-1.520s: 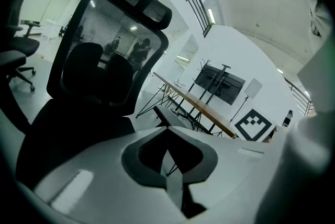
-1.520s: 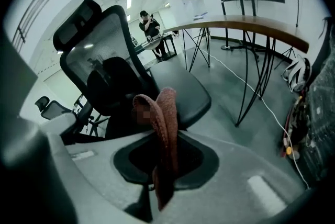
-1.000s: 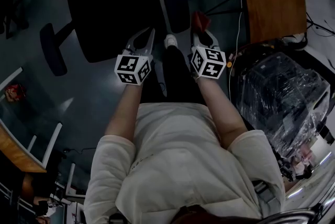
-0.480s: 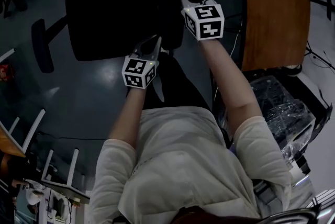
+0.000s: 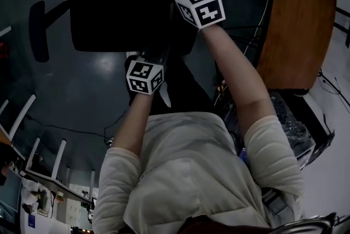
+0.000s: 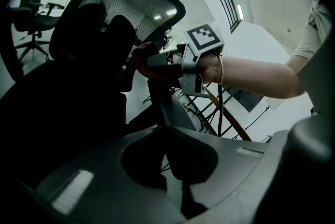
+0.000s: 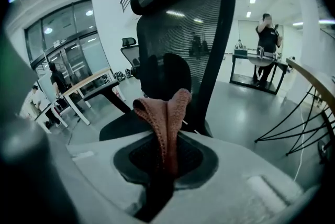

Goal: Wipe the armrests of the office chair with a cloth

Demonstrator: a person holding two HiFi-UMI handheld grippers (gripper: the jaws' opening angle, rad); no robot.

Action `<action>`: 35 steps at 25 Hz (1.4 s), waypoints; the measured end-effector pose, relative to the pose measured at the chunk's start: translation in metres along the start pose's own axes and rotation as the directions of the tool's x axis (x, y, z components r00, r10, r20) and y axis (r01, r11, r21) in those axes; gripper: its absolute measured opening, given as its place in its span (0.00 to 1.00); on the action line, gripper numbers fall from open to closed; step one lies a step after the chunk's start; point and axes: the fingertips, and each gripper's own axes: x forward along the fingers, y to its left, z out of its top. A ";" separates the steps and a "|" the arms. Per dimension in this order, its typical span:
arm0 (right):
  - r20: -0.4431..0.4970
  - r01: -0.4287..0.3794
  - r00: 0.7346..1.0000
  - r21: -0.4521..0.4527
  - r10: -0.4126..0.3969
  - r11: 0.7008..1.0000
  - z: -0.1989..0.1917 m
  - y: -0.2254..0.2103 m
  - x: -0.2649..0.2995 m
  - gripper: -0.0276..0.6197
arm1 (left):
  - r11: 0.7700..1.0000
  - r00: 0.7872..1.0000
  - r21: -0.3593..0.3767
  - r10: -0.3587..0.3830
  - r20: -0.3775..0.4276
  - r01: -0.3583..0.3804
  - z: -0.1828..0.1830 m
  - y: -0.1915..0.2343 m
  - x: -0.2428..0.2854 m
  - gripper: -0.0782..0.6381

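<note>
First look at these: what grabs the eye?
The reddish cloth pinched in the right hand-held gripper, sticking up mid-frame in the right gripper view. Behind it, the black mesh-backed office chair fills most of the picture. In the dim head view, the two black-and-white marker cubes stand out against the dark chair and floor.

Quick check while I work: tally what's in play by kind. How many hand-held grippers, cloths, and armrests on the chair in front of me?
Hand-held grippers: 2, the left hand-held gripper and the right hand-held gripper
Cloths: 1, the reddish cloth clamped in the right one's jaws
Armrests: 2, one armrest at the head view's left, the other armrest by the right hand-held gripper
Total: 5
</note>
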 end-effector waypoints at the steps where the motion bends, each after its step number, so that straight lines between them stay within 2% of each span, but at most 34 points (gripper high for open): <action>1: -0.008 0.004 1.000 -0.019 -0.004 1.000 -0.003 -0.001 0.001 0.11 | 1.000 1.000 0.008 0.002 0.000 -0.001 0.001 0.000 0.001 0.13; 5: -0.021 0.015 1.000 -0.040 -0.016 0.999 -0.006 -0.013 0.002 0.11 | 1.000 1.000 0.016 0.004 0.004 -0.005 0.002 0.001 0.002 0.13; 10: -0.045 0.054 0.998 0.005 -0.054 0.999 -0.015 -0.037 -0.005 0.11 | 0.999 1.000 0.032 0.008 0.003 -0.008 0.000 0.001 0.002 0.13; 13: -0.055 0.082 0.995 0.064 -0.078 0.995 -0.025 -0.052 -0.013 0.11 | 1.000 1.000 0.027 0.011 0.013 -0.011 0.000 0.003 0.002 0.13; 19: -0.071 0.189 0.981 0.127 -0.181 0.974 -0.053 -0.079 -0.044 0.11 | 0.999 0.998 0.014 0.049 0.025 -0.049 0.002 0.003 0.001 0.13; 21: -0.040 0.240 0.971 0.163 -0.237 0.957 -0.057 -0.086 -0.059 0.11 | 0.996 0.992 0.014 0.089 0.089 -0.090 0.019 0.007 -0.008 0.13; 23: 0.025 0.282 0.956 0.207 -0.294 0.937 -0.053 -0.085 -0.081 0.11 | 0.992 0.973 -0.003 0.128 0.191 -0.130 0.042 0.012 -0.026 0.13; 26: 0.123 0.314 0.929 0.237 -0.349 0.919 -0.037 -0.064 -0.120 0.11 | 0.988 0.946 0.000 0.150 0.288 -0.157 0.075 0.016 -0.059 0.13; 29: 0.222 0.332 0.897 0.237 -0.383 0.913 -0.014 -0.028 -0.149 0.11 | 0.985 0.929 0.050 0.136 0.345 -0.163 0.111 0.026 -0.095 0.13; 32: 0.300 0.350 0.859 0.248 -0.415 0.903 0.003 0.019 -0.173 0.11 | 0.982 0.915 0.093 0.115 0.386 -0.163 0.138 0.035 -0.142 0.13; 35: 0.336 0.369 0.830 0.266 -0.445 0.890 0.008 0.075 -0.198 0.11 | 0.976 0.912 0.158 0.074 0.404 -0.150 0.144 0.030 -0.198 0.13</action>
